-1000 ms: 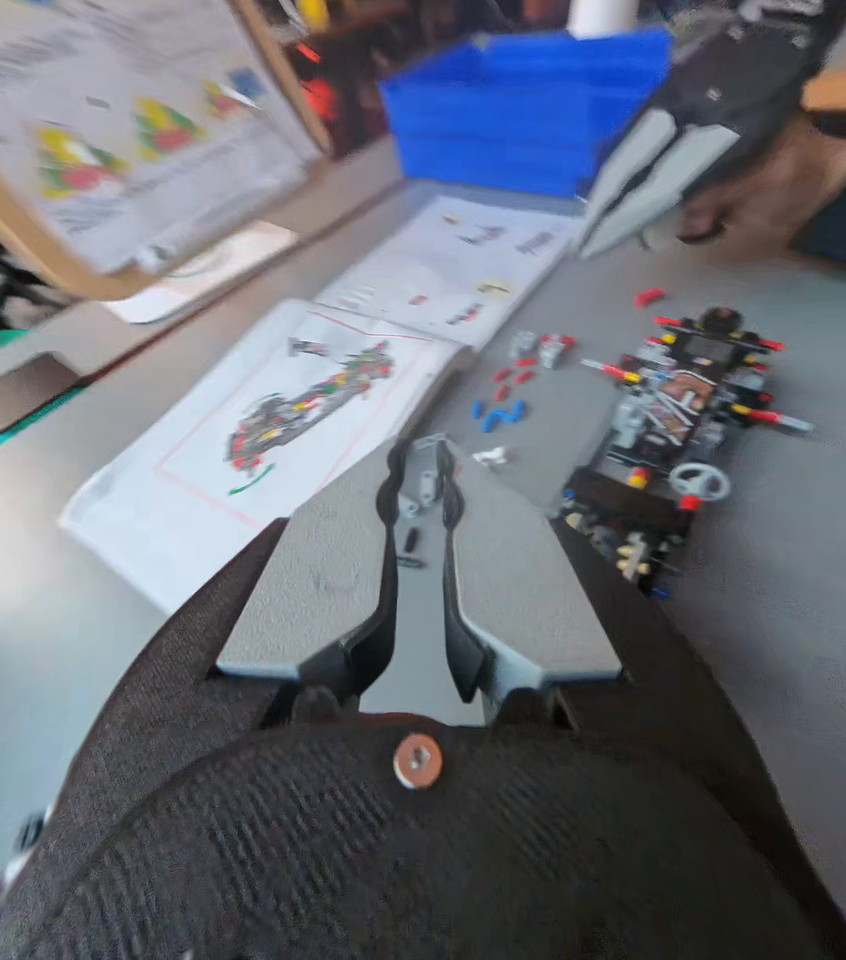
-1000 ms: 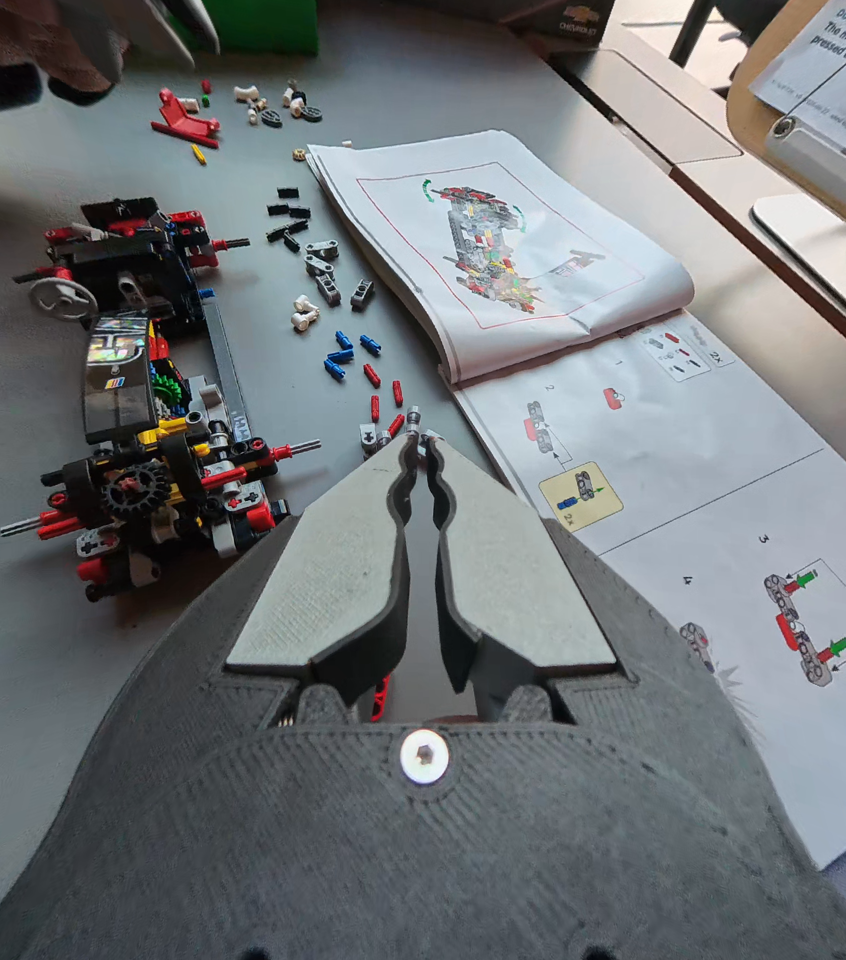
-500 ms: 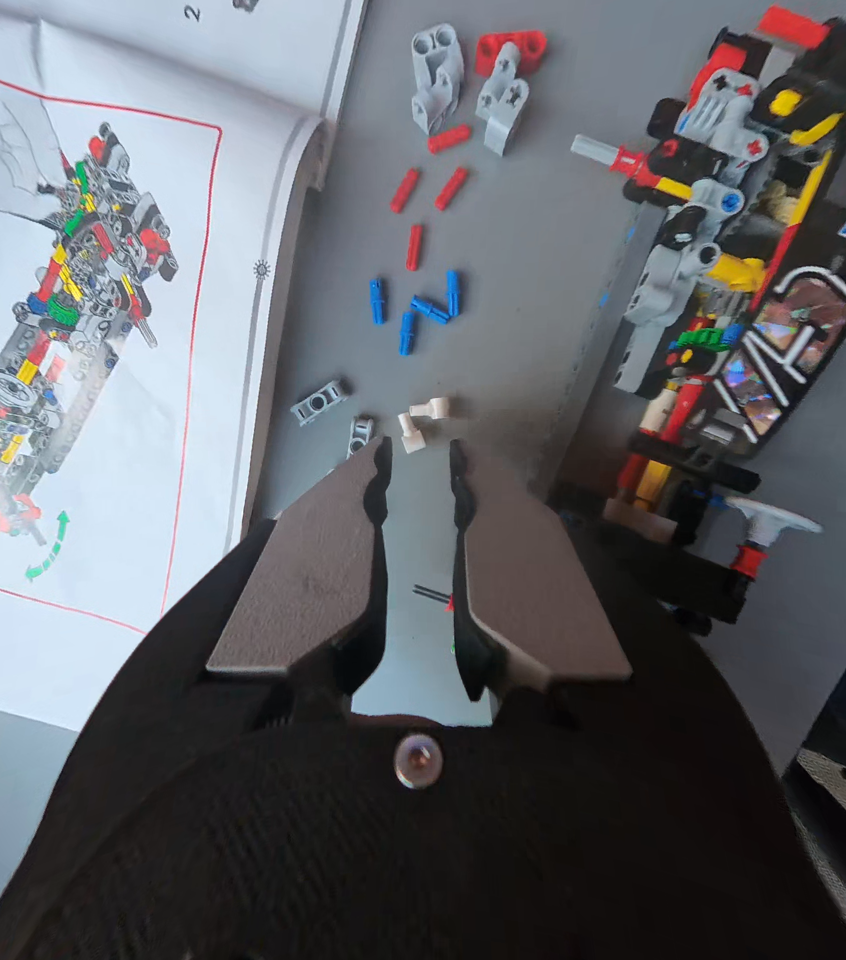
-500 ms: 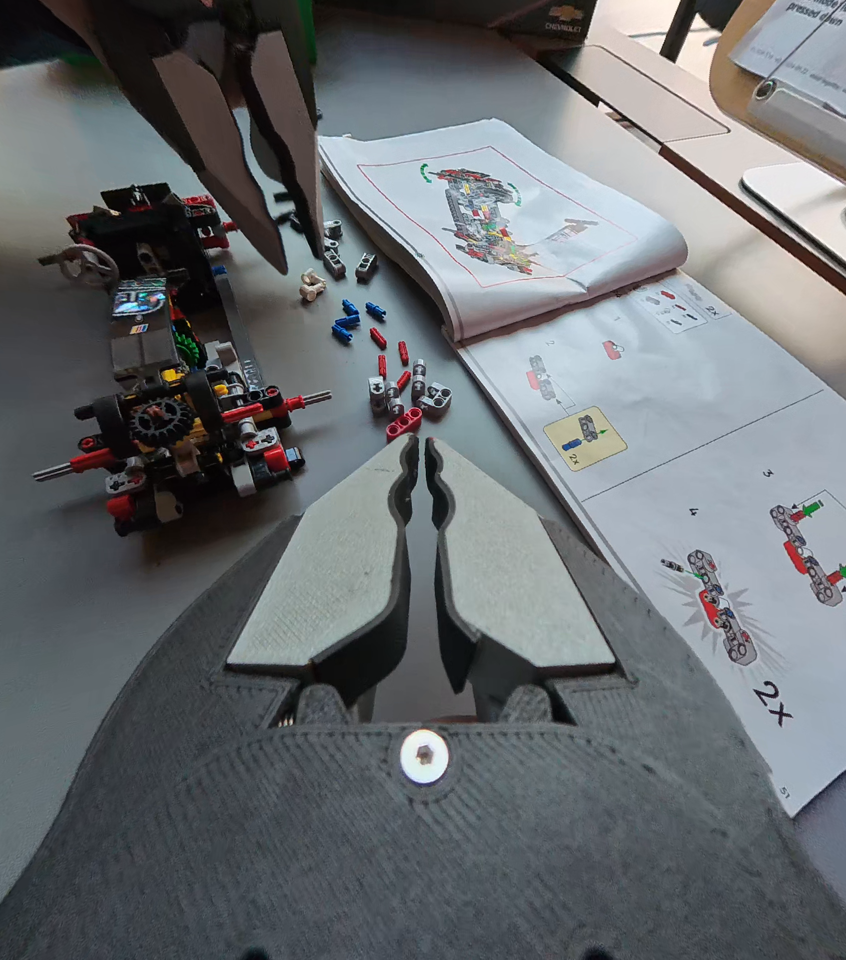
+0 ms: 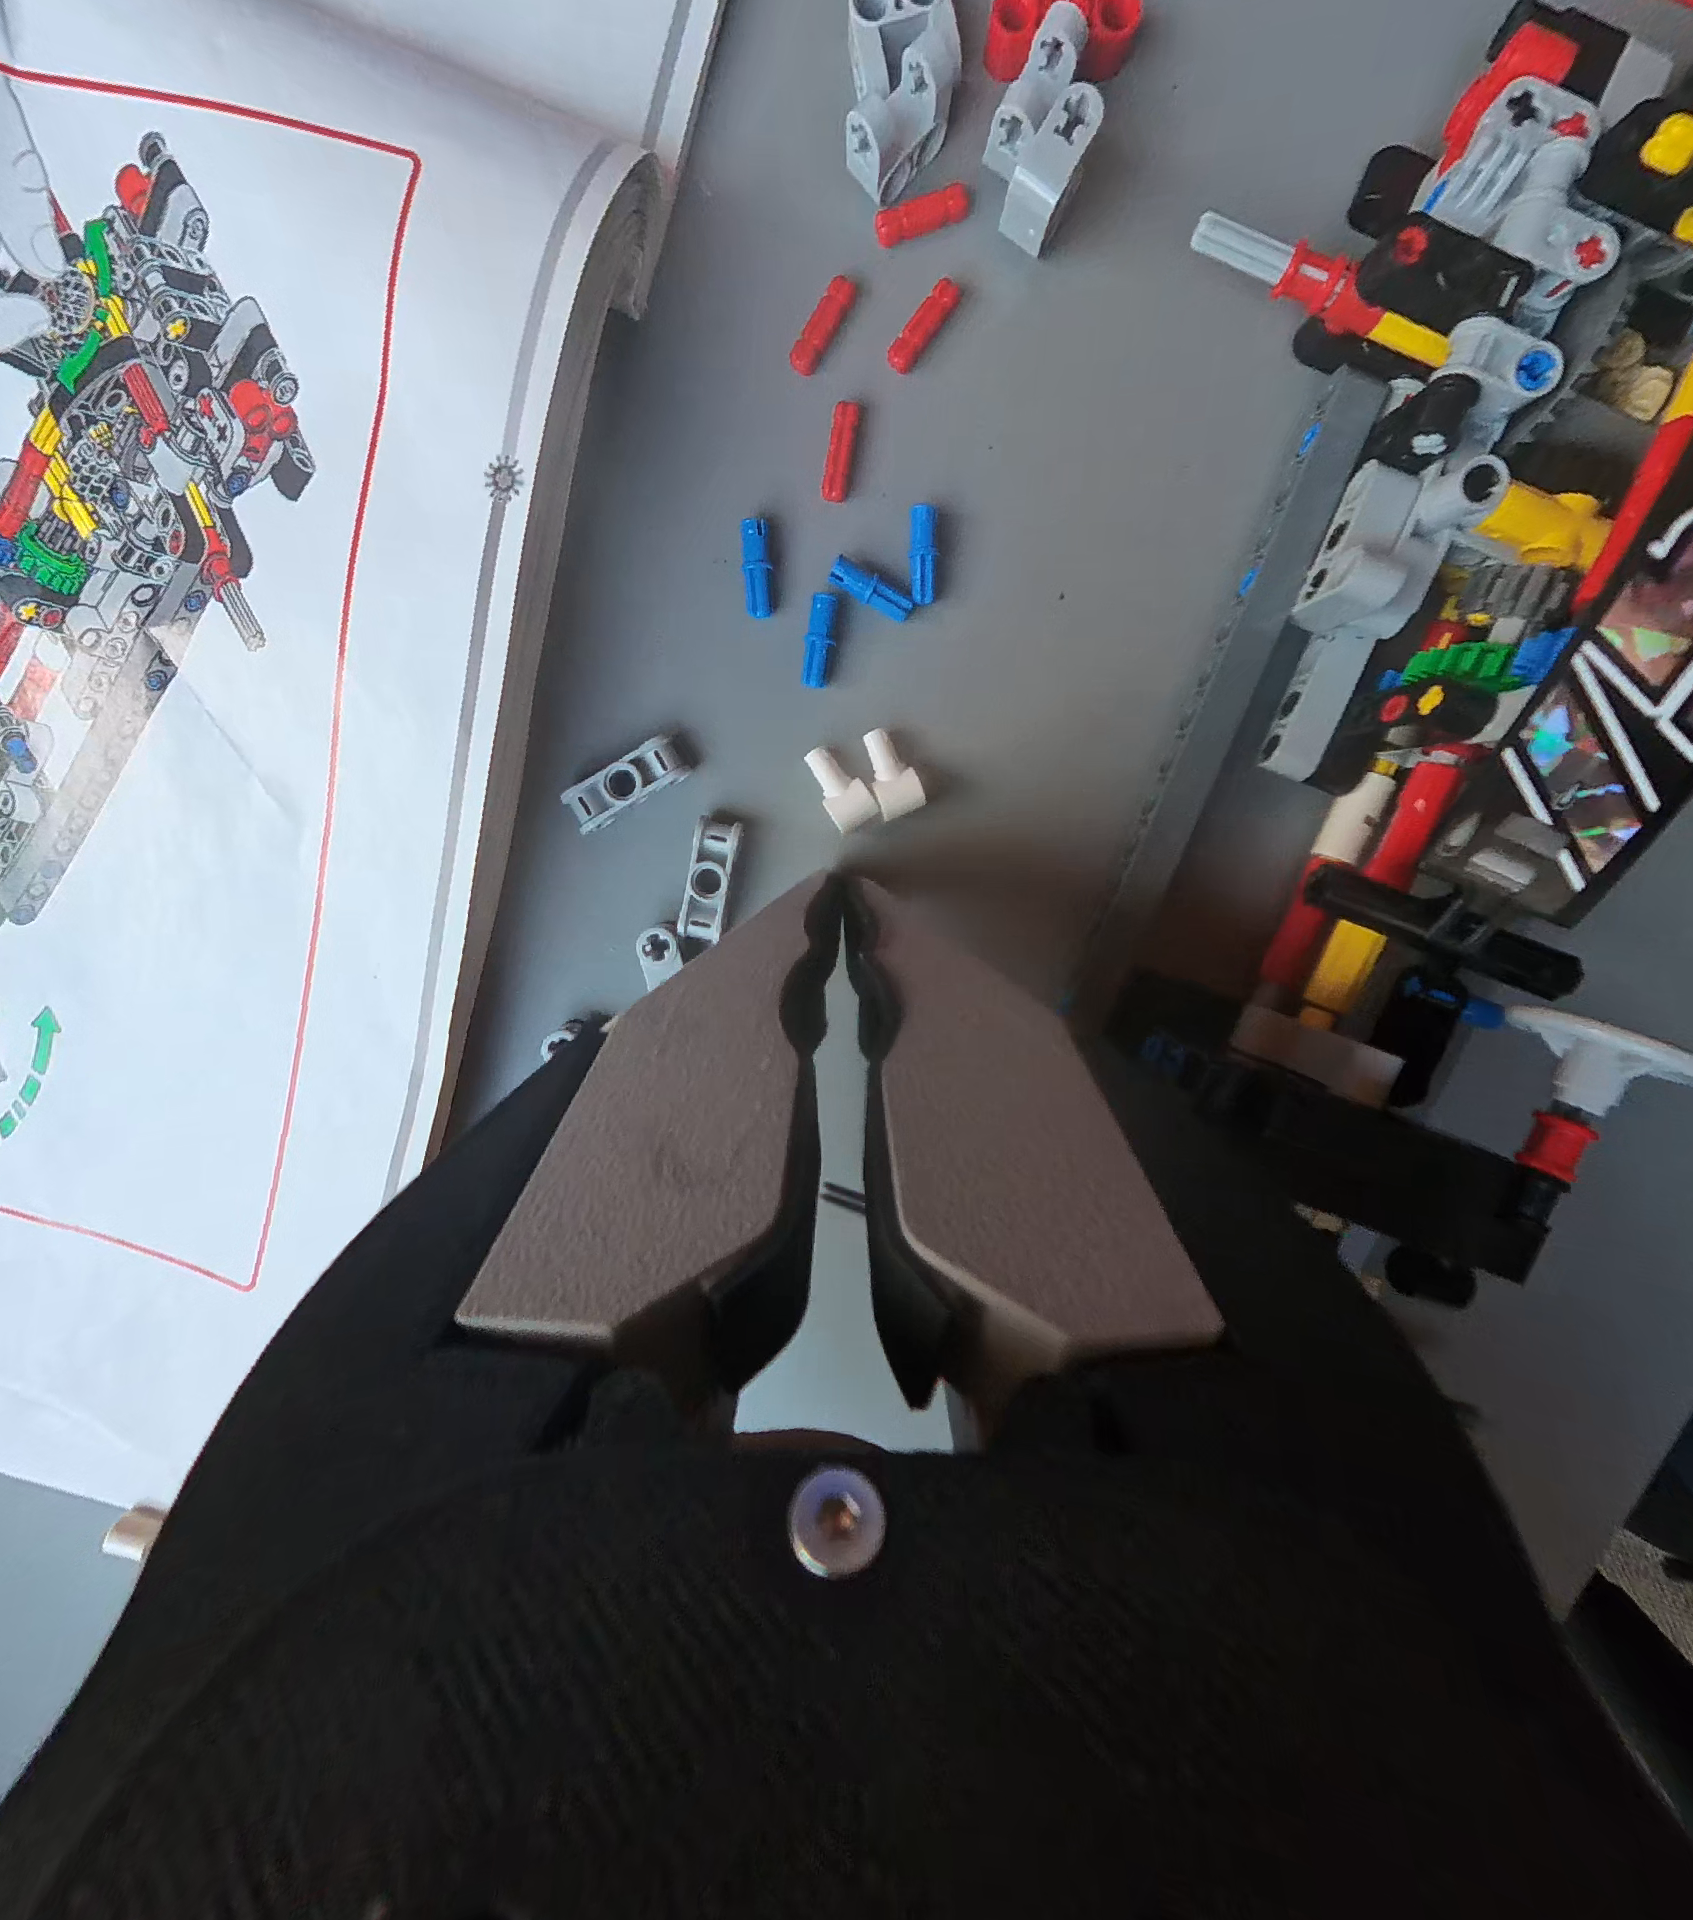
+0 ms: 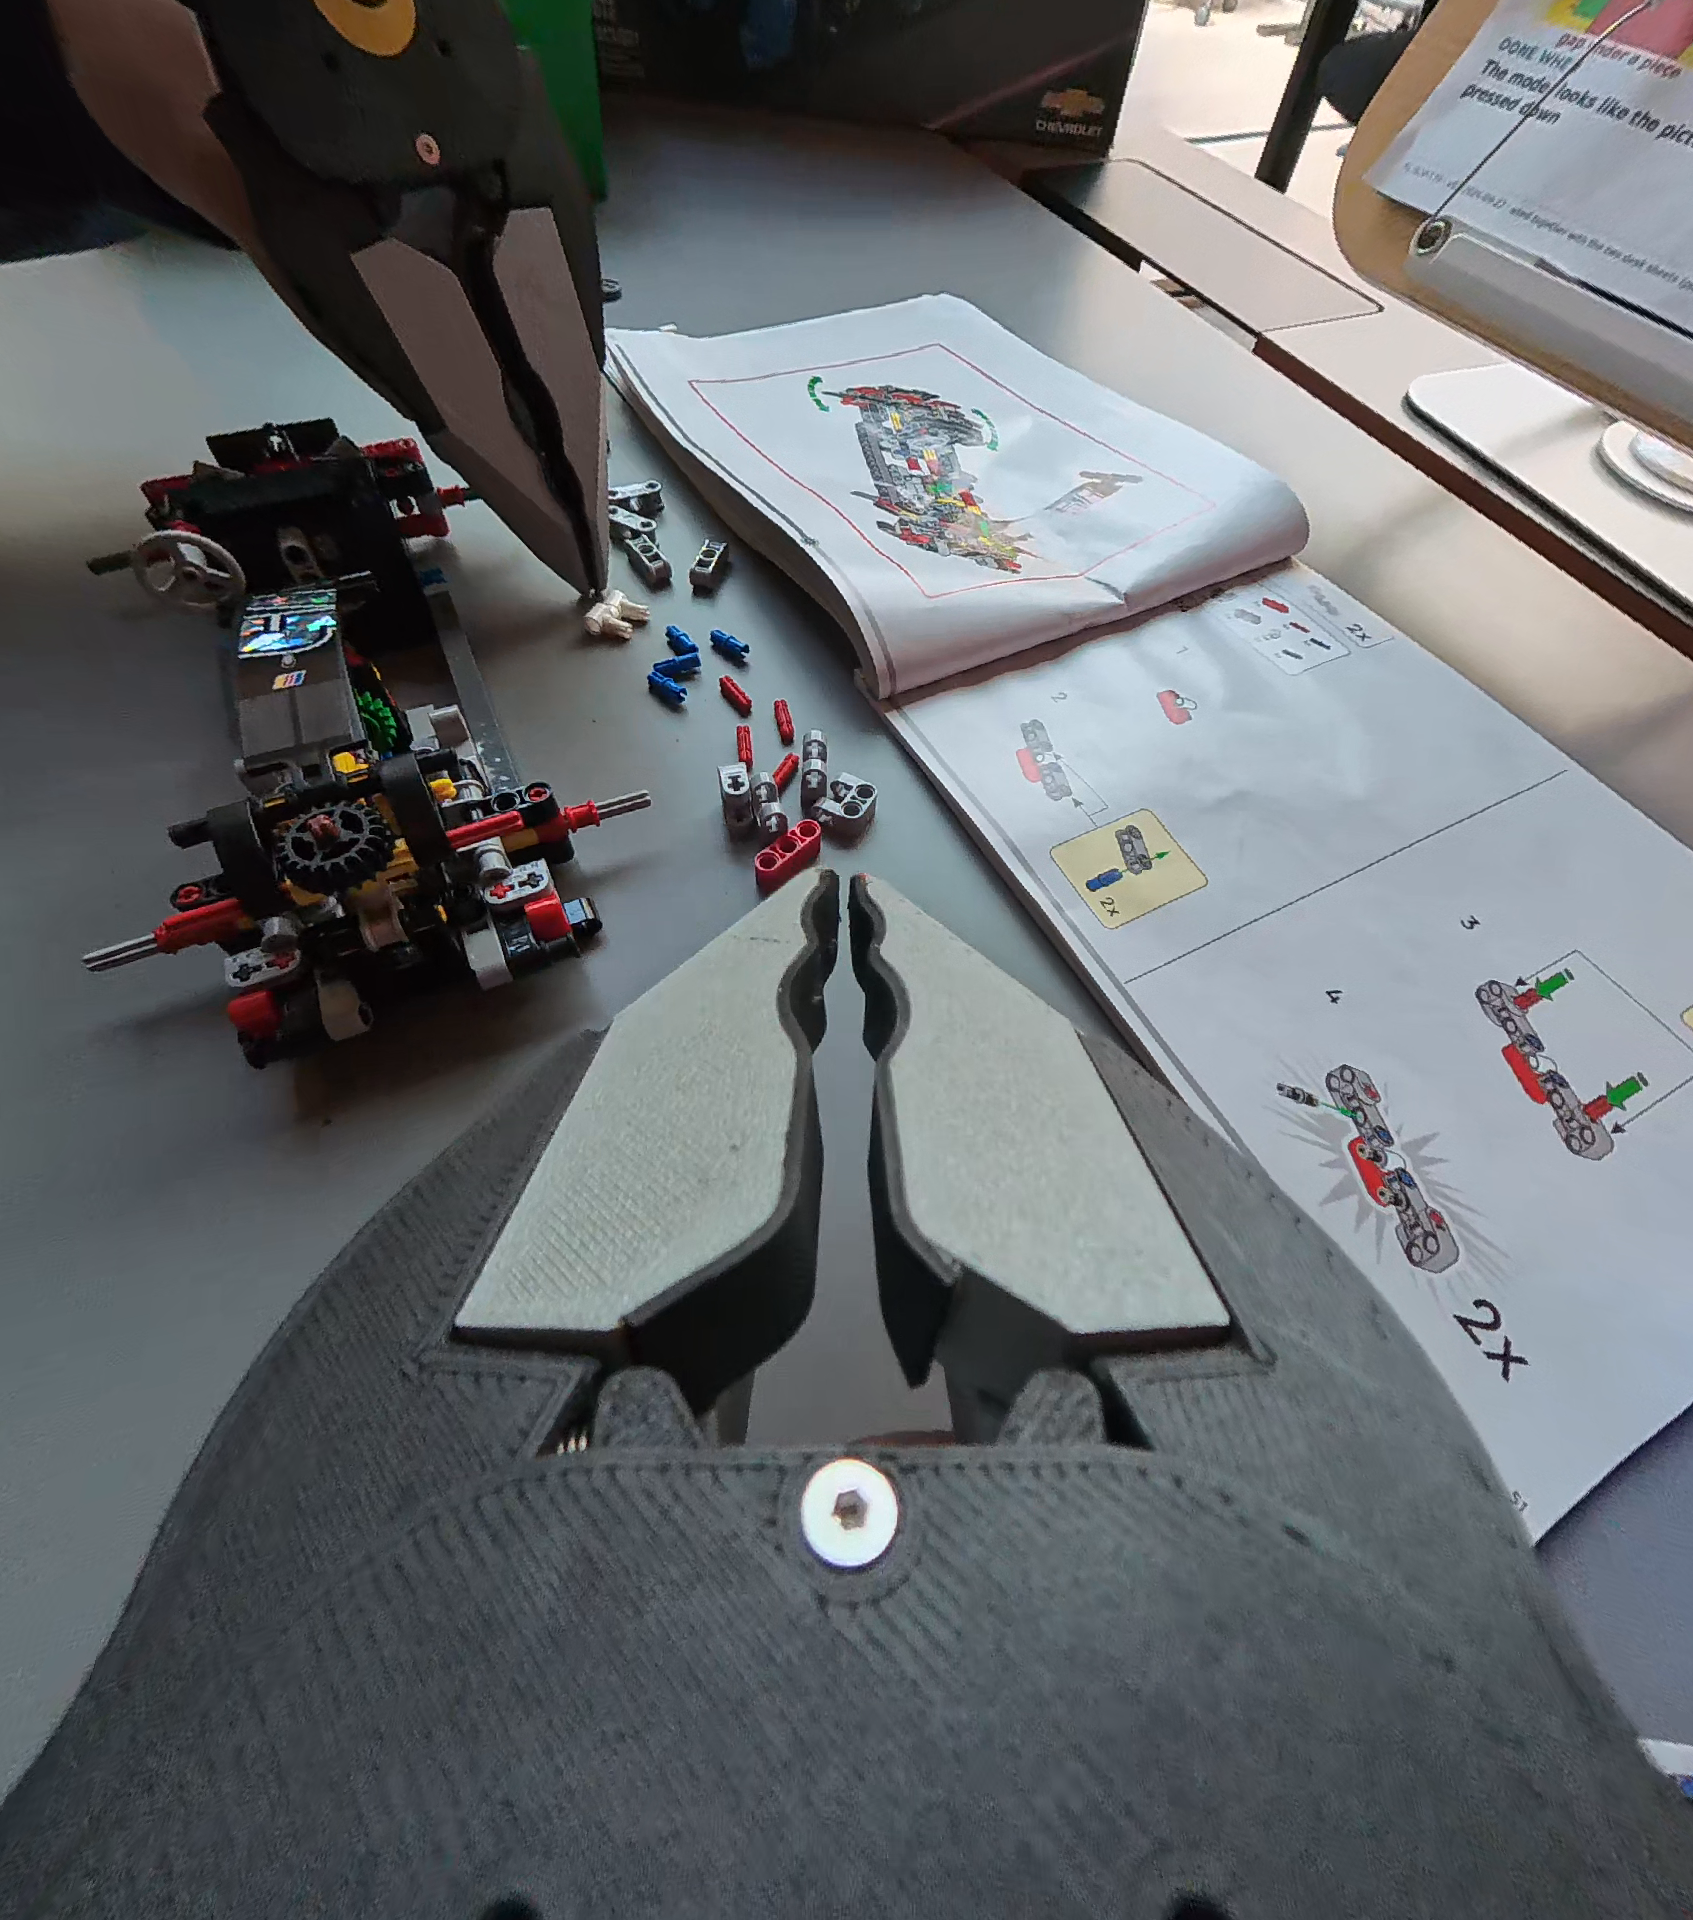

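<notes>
- We are seeing no open bin or tray holding loose parts; the pieces are lying straight on the grey table [image 6: 42, 1195]. A dark printed box [image 6: 883, 62] is standing at the far edge, its contents hidden.
- We are holding the left gripper [image 5: 840, 891] with its fingertips together and bare, hovering just short of the two white connectors [image 5: 863, 784], which are touching each other.
- Around it are lying grey connectors [image 5: 629, 784], blue pins [image 5: 837, 587] and red pins [image 5: 837, 447] — all near, none gripped.
- We are keeping the right gripper [image 6: 843, 896] closed on nothing too, just beside the red three-hole beam [image 6: 788, 854] and a cluster of grey joints [image 6: 800, 795].
- The right wrist view is showing the whole open instruction booklet [image 6: 977, 488], the full toy car chassis [image 6: 322, 727], and the left gripper from outside — its tip right at the white connectors.
- The left wrist view is showing only one booklet page and the chassis flank, but the small parts more closely.
</notes>
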Available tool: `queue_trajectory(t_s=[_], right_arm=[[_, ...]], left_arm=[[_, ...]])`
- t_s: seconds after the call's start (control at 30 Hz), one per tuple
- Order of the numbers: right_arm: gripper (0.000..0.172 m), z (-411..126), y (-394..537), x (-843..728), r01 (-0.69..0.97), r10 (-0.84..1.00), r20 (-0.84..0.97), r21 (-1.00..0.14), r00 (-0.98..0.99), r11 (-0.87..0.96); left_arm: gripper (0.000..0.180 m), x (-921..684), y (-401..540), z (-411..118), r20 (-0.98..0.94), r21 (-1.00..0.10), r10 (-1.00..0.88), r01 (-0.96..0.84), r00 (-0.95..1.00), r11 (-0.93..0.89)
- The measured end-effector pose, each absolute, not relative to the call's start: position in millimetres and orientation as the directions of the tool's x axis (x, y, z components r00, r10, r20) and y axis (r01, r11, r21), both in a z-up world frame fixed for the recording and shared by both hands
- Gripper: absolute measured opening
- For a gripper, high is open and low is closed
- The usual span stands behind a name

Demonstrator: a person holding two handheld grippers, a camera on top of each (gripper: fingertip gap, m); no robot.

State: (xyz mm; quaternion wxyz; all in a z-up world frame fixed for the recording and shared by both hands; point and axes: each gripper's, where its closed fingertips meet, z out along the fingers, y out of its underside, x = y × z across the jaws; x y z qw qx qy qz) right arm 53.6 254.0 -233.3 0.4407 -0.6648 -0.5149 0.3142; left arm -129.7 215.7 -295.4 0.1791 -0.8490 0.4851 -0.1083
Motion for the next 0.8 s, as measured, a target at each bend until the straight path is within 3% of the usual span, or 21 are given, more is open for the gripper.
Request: queue_trajectory(t_s=[0.47, 0.8], right_arm=[[0.000, -240.1, 248.5, 46.2, 0.432, 0.968, 0.044, -0.899, 0.246, -0.069], [0.003, -228.7, 224.1, 25.4, 0.399, 0.979, 0.120, -0.916, 0.166, 0.044]], left_arm=[[0.000, -124.3, 232.1, -262.3, -0.180, -0.532, -0.845, -0.773, 0.503, -0.346], [0.000, -44.1, 220.0, -218.7, -0.369, -0.614, -0.877, -0.789, 0.310, -0.020]])
